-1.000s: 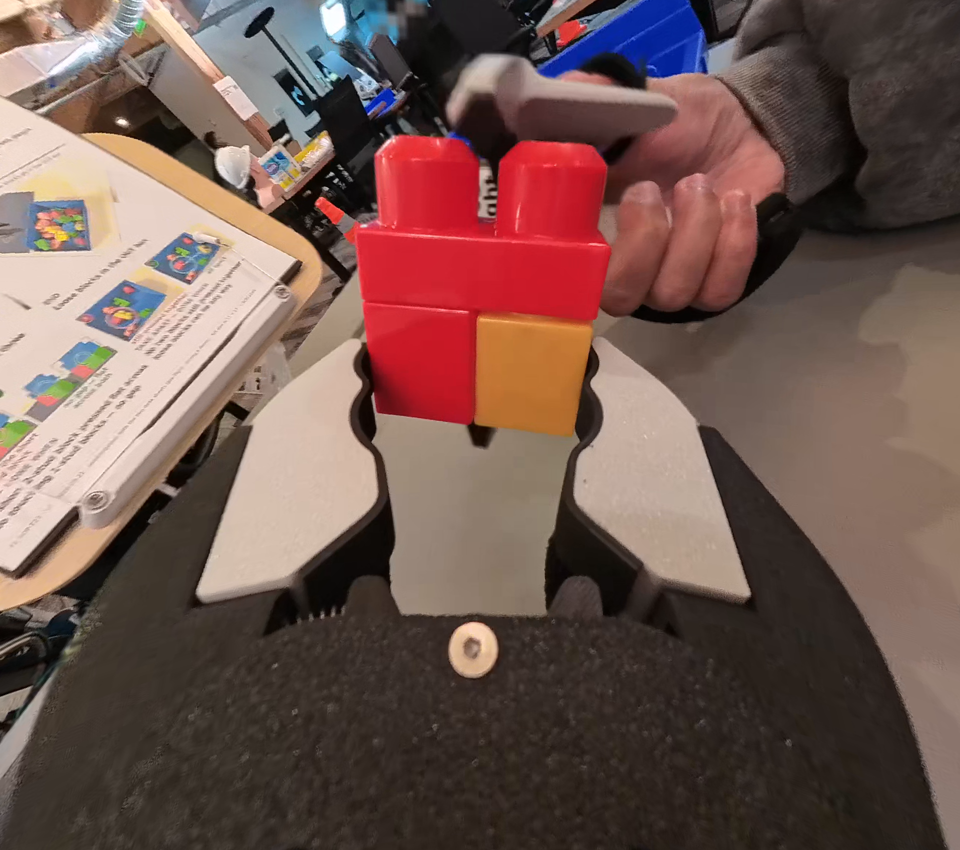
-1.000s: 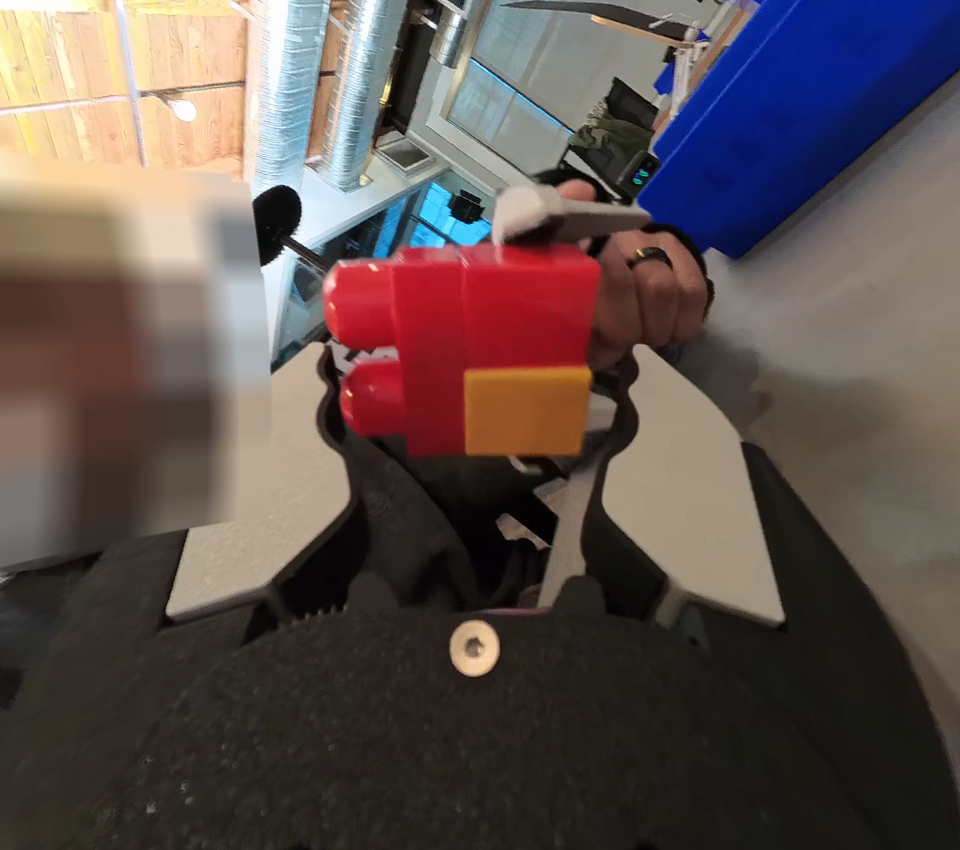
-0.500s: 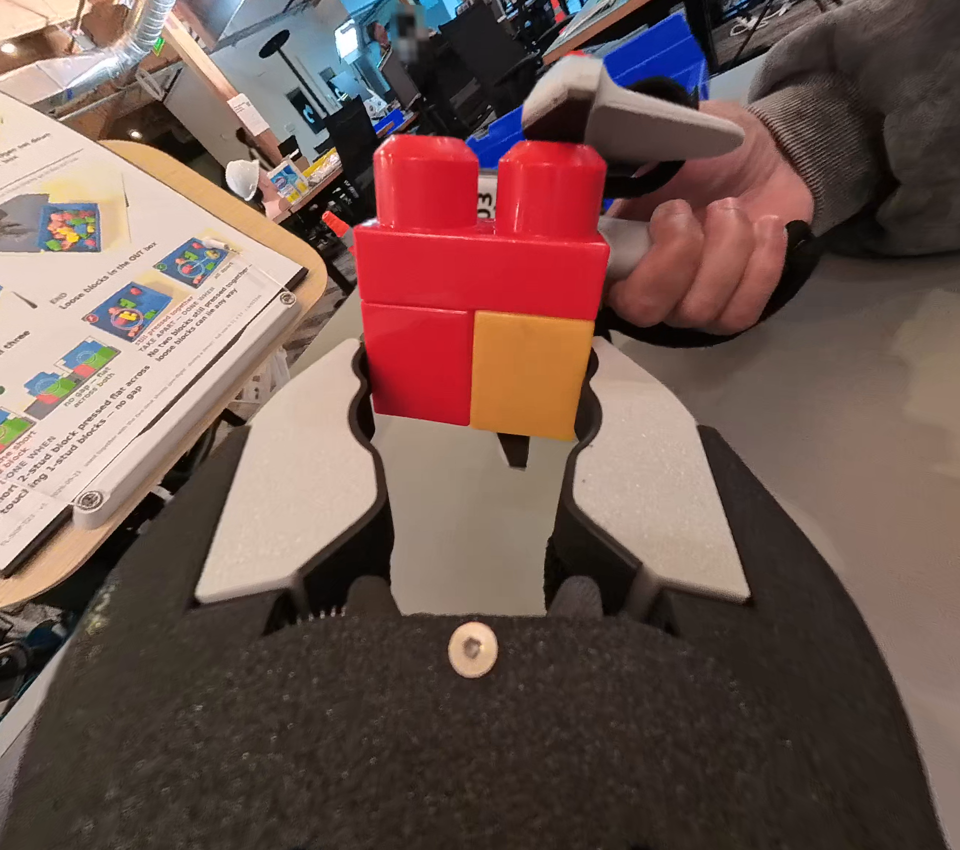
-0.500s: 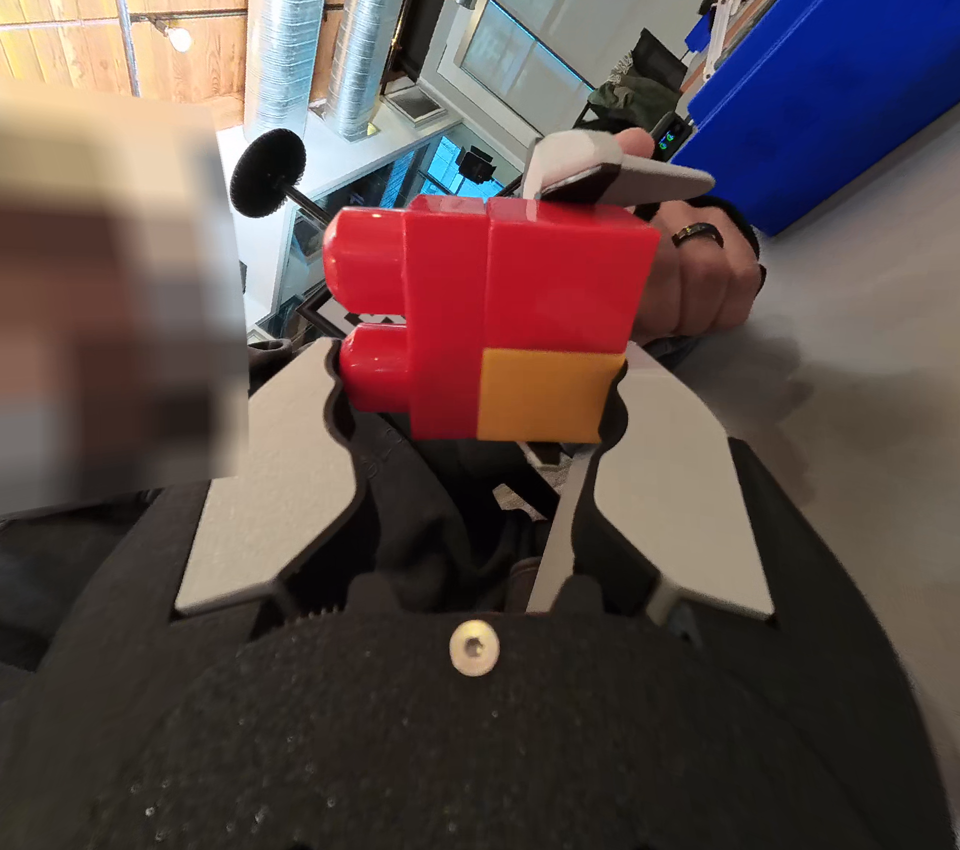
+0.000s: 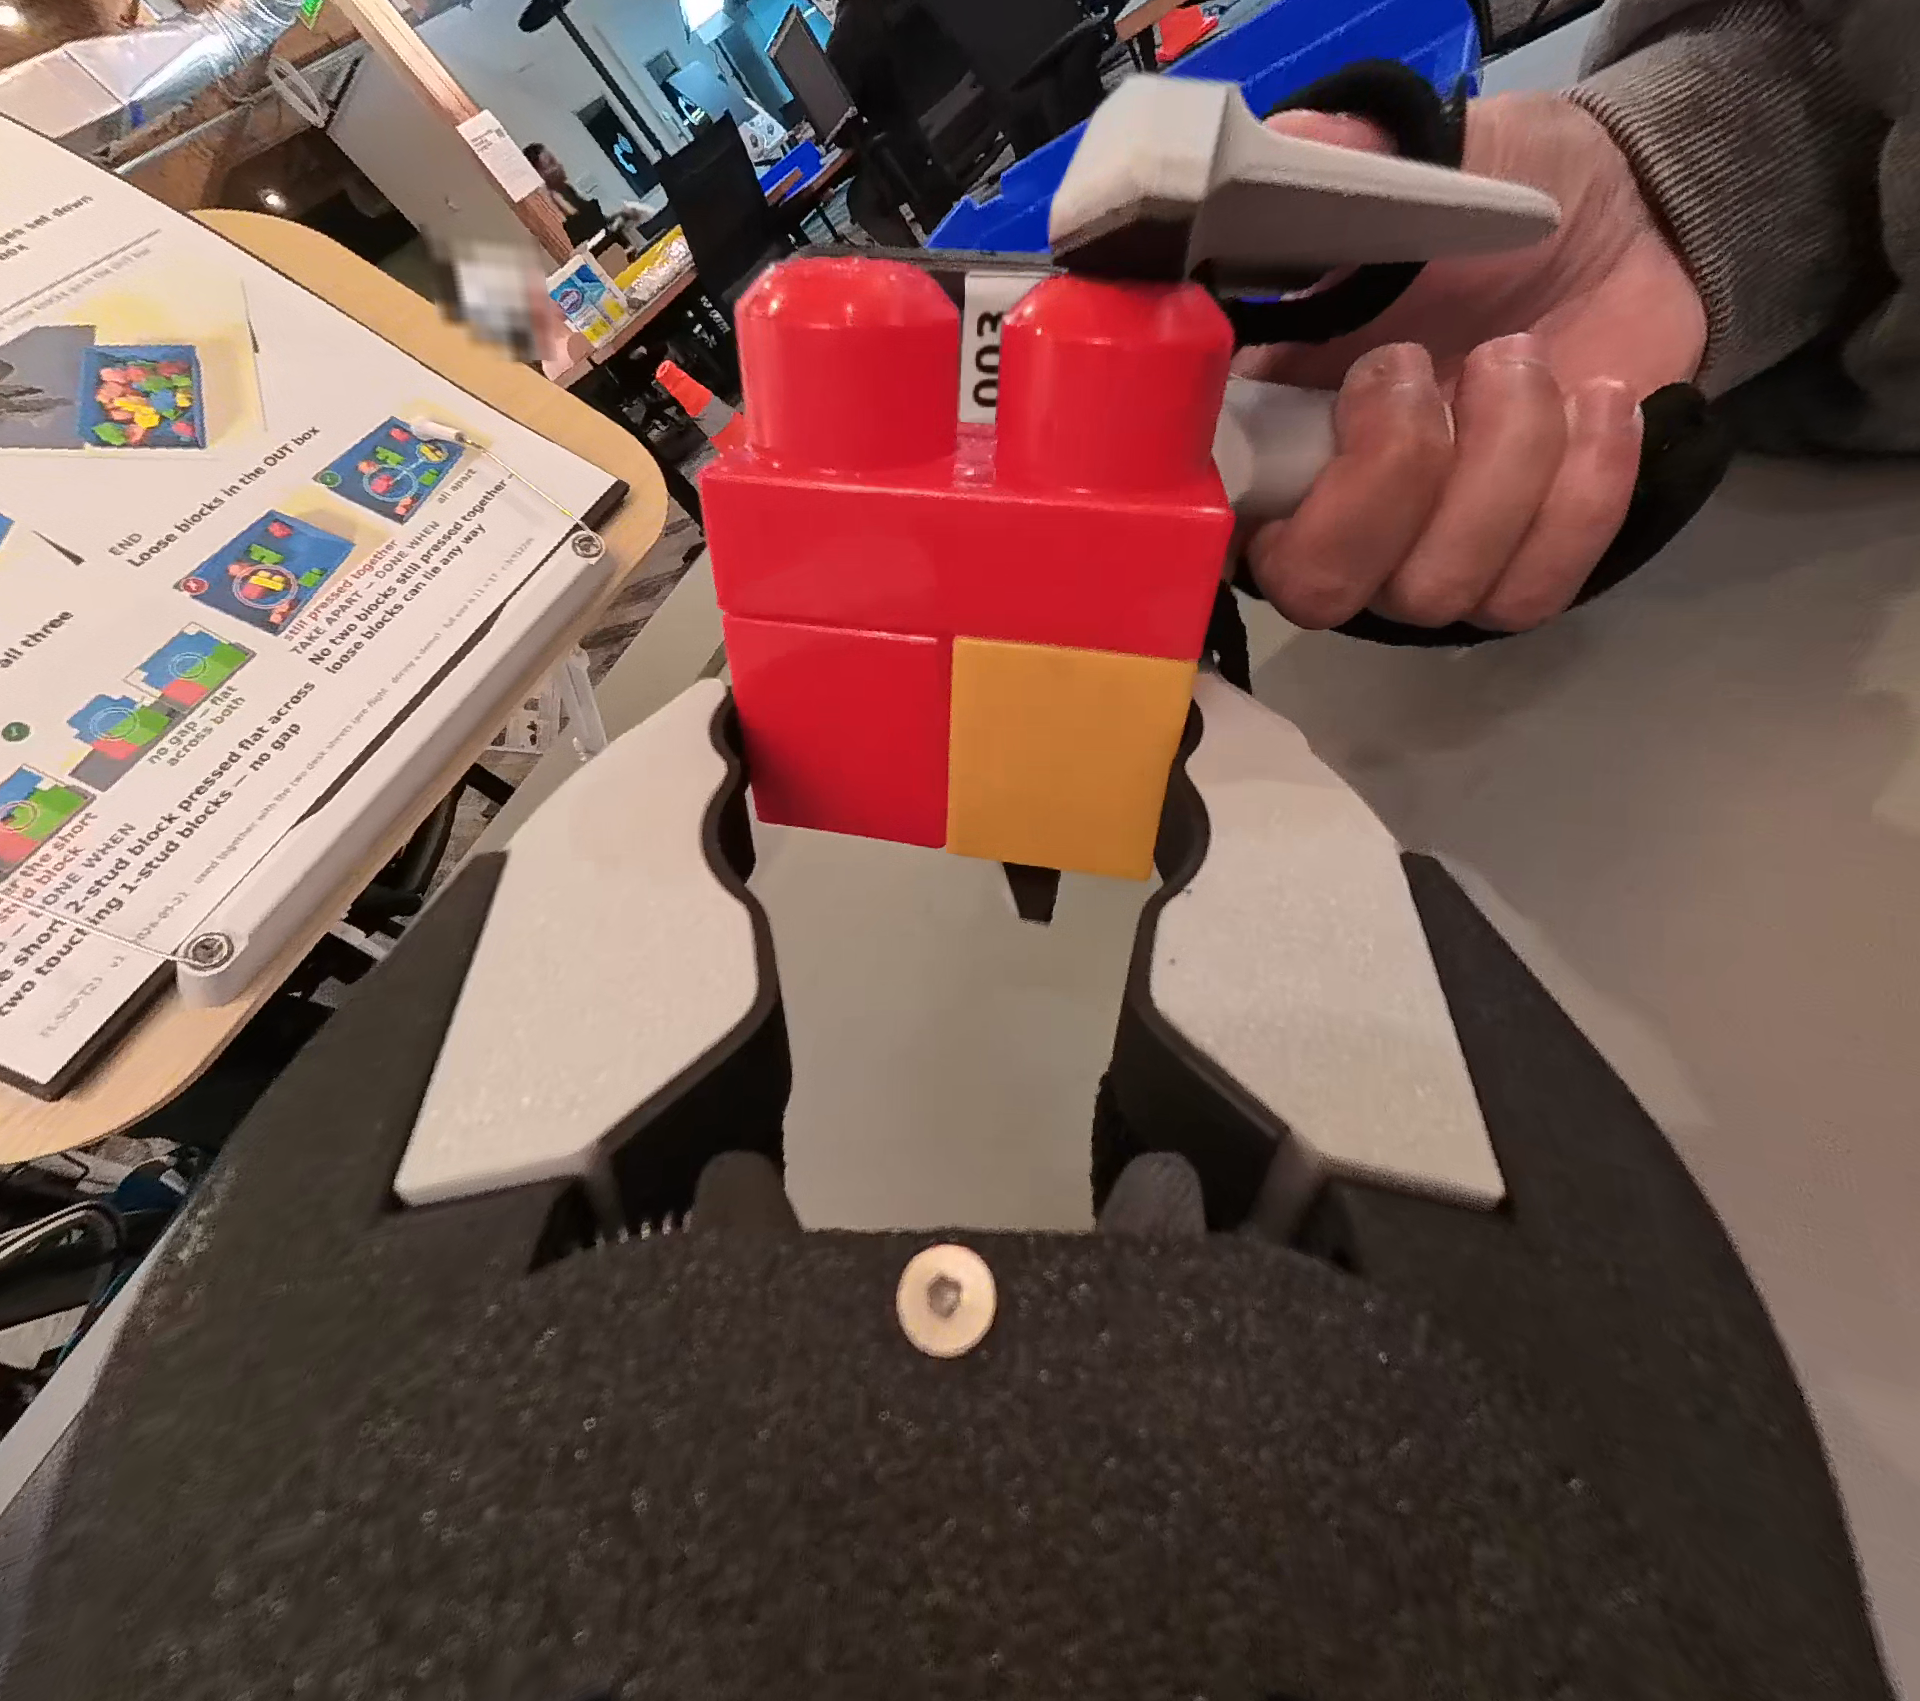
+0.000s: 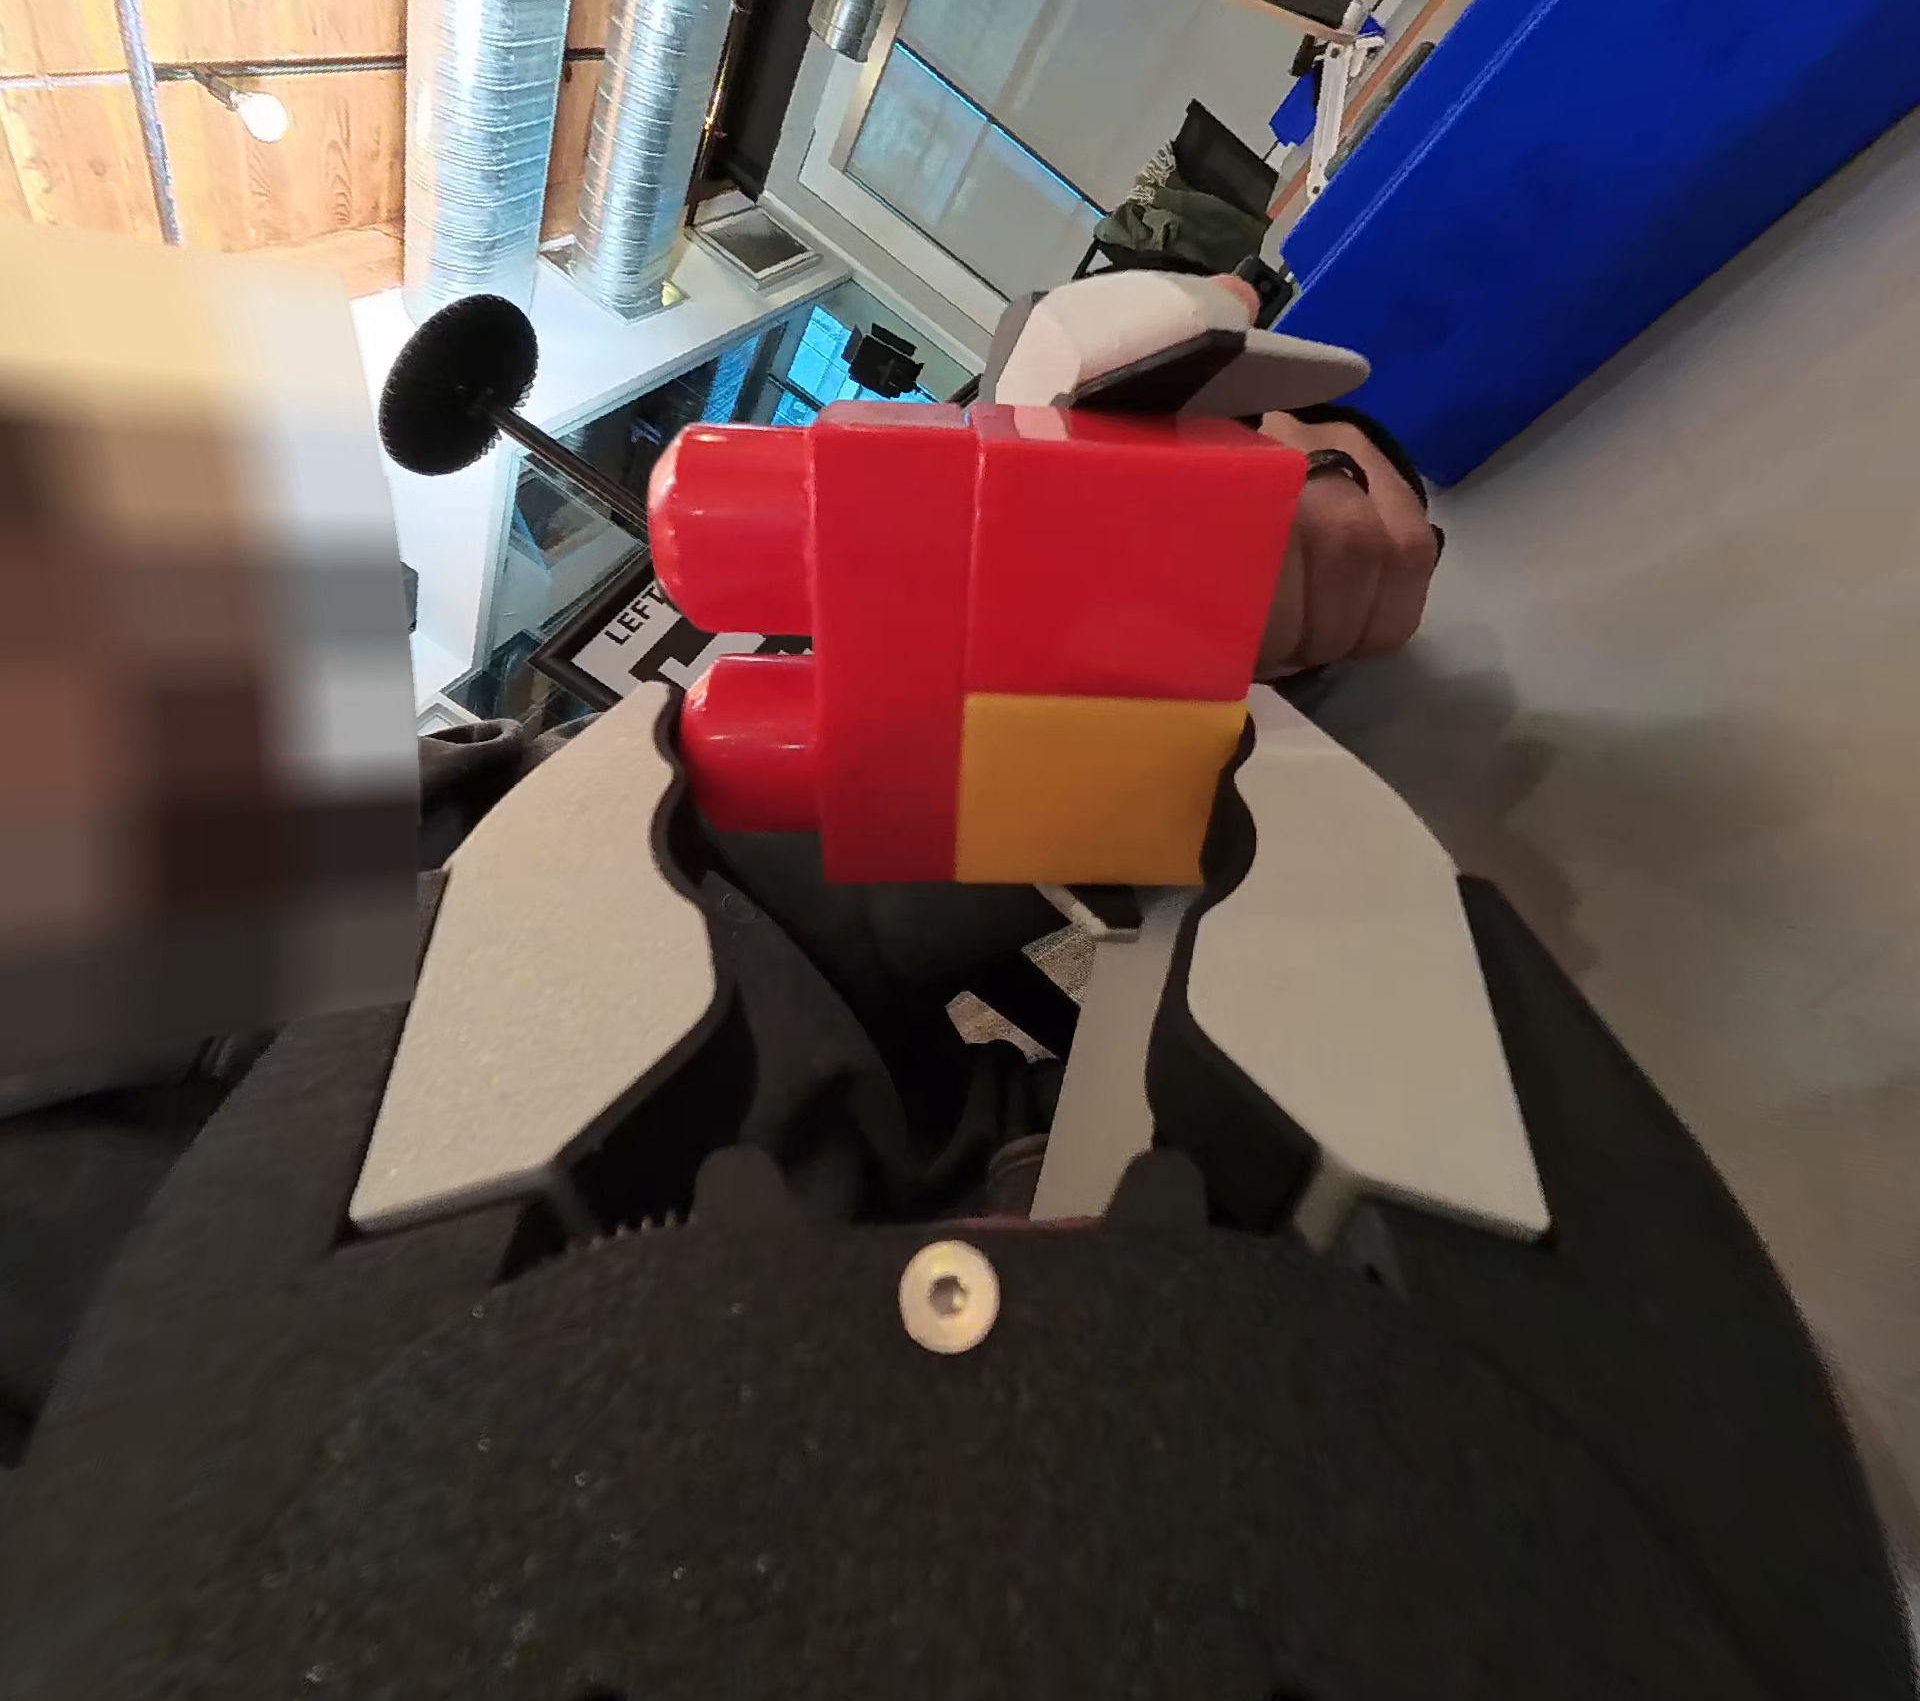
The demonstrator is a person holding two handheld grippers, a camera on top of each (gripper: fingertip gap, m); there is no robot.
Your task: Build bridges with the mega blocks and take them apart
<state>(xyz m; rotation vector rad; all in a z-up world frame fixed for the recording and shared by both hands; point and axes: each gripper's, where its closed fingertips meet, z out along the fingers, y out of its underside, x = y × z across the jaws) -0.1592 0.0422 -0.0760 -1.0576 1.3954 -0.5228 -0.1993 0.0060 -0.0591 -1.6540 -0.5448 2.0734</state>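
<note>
Left tool (image 5: 956,778) clenched lower blocks (image 5: 956,742); right tool (image 6: 956,778), closer than before, gripped stack top-to-bottom. Pull-apart looked imminent.

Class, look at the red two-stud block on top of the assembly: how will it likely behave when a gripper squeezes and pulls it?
The red two-stud block looks like rigid plastic, so it probably won't flex. Its glossy surface may slip against the right gripper. Pressed flush onto the small red block and orange block, it likely resists, then pops free.
</note>
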